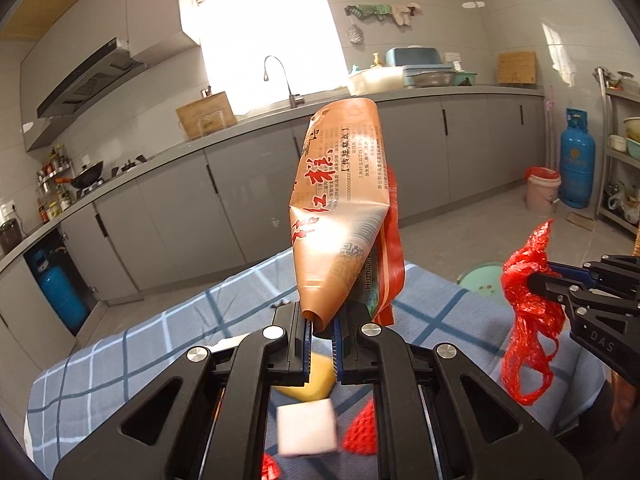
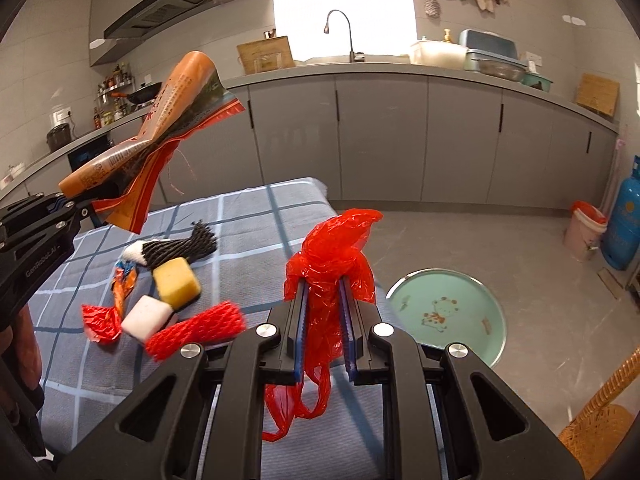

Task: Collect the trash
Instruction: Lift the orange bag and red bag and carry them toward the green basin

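My left gripper [image 1: 322,326] is shut on an orange snack wrapper [image 1: 340,208] and holds it upright above the checked tablecloth [image 1: 120,360]; it also shows in the right wrist view [image 2: 136,136]. My right gripper [image 2: 325,292] is shut on a crumpled red plastic bag [image 2: 332,256], also seen at the right of the left wrist view [image 1: 528,300]. On the cloth lie a yellow sponge [image 2: 176,282], a white foam block [image 2: 146,316], a red foam net [image 2: 200,330], a black foam net [image 2: 180,250] and small wrappers [image 2: 102,320].
A green round basin [image 2: 444,312] sits on the floor right of the table. A pink bucket with a red liner [image 2: 584,230] and a blue gas cylinder [image 2: 624,224] stand at the far right. Grey kitchen cabinets [image 2: 380,136] run behind. A wicker chair [image 2: 600,420] is at lower right.
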Available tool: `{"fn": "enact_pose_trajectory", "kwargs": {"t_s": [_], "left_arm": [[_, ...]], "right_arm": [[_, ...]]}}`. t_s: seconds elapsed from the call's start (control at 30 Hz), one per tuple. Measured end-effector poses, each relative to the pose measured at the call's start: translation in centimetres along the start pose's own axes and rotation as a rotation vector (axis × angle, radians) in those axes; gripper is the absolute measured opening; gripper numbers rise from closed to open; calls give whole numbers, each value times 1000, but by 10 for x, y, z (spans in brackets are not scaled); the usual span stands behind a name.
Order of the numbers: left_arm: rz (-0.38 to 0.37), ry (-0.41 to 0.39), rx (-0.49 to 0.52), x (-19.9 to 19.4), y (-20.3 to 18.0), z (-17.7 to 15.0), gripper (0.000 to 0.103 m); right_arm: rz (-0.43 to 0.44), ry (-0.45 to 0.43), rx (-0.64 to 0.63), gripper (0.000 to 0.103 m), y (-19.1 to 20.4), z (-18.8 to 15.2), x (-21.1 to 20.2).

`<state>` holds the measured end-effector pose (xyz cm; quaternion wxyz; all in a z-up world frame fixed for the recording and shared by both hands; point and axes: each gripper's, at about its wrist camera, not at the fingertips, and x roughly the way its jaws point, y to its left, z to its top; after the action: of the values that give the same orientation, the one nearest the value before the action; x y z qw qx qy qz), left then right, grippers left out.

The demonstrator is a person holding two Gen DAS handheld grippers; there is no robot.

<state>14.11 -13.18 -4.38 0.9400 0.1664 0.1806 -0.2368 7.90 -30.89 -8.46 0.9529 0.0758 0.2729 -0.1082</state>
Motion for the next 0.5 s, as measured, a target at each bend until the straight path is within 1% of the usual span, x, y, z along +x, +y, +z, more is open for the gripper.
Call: {"fn": "enact_pose_trajectory", "kwargs": {"t_s": [0.2, 0.5], "left_arm": [[-64, -16, 22, 10, -26, 12, 9], [-134, -36, 53, 25, -64, 29, 9]], "right_arm": [[-52, -21, 34, 16, -31, 7, 0], [-121, -38, 73, 16, -76, 12, 4]]}}
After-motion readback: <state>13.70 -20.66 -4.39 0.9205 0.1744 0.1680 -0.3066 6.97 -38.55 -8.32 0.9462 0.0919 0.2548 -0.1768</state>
